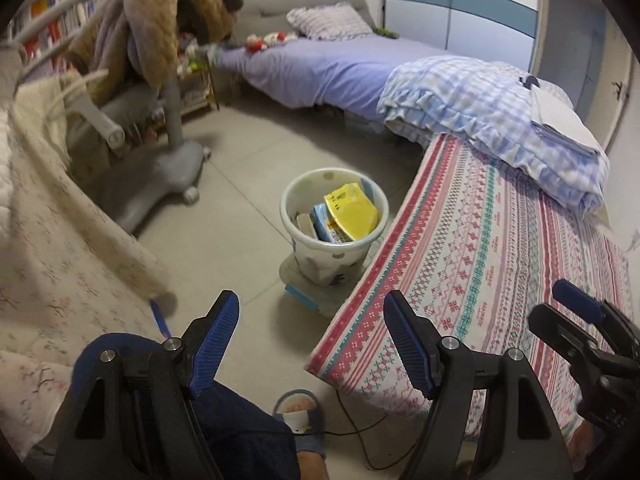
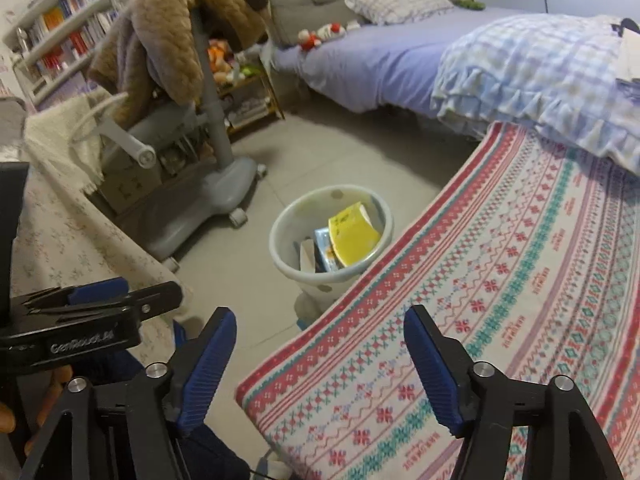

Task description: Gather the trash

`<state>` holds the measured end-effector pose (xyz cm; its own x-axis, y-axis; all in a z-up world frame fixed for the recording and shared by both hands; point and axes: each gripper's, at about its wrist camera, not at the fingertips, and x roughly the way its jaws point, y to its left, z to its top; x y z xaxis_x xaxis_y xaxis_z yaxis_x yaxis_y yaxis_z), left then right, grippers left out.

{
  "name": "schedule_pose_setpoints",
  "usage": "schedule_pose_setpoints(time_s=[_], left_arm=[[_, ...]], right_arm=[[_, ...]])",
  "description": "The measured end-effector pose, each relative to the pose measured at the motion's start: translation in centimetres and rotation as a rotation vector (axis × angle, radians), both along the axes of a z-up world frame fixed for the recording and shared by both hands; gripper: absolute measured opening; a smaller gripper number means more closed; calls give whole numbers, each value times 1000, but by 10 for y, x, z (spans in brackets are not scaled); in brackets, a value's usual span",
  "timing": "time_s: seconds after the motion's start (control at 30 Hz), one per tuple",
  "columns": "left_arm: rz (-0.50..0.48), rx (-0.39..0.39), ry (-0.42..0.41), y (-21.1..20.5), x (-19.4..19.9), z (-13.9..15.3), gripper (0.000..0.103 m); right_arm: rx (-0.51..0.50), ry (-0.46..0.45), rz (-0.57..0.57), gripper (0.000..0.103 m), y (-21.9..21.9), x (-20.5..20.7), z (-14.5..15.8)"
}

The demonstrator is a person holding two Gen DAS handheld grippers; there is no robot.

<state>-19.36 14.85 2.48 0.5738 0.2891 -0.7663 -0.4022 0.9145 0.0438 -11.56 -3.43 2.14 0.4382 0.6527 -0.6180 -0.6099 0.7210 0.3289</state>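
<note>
A white dotted trash bin point(image 1: 304, 216) point(image 2: 288, 232) stands on the grey tile floor beside the patterned bed. It holds a yellow packet point(image 1: 352, 210) point(image 2: 354, 234) and a blue-white carton point(image 1: 322, 222) point(image 2: 324, 246). My left gripper point(image 1: 312, 320) is open and empty, held above the floor in front of the bin. My right gripper point(image 2: 320, 336) is open and empty, over the bed's corner, to the right of the left one. Each gripper shows at the edge of the other's view.
A bed with a red-green patterned sheet point(image 1: 500, 260) point(image 2: 500, 280) lies right of the bin. A grey wheeled chair with a brown coat point(image 1: 160, 128) point(image 2: 200, 140) stands left. A floral-cloth table point(image 1: 60, 260) is at near left. A black cable point(image 1: 360, 428) and my slippered foot point(image 1: 298, 412) are on the floor.
</note>
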Motion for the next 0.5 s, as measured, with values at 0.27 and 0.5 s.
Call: schedule_pose_setpoints(time_s=[0.27,0.5], left_arm=[[-11,82,-16,-38,-14,17,78],[-14,125,-34,-54,-17,26,78]], right_arm=[[-3,-48,-16,75,-30,-11,5],[27,-68,-18,79,-39,-16,15]])
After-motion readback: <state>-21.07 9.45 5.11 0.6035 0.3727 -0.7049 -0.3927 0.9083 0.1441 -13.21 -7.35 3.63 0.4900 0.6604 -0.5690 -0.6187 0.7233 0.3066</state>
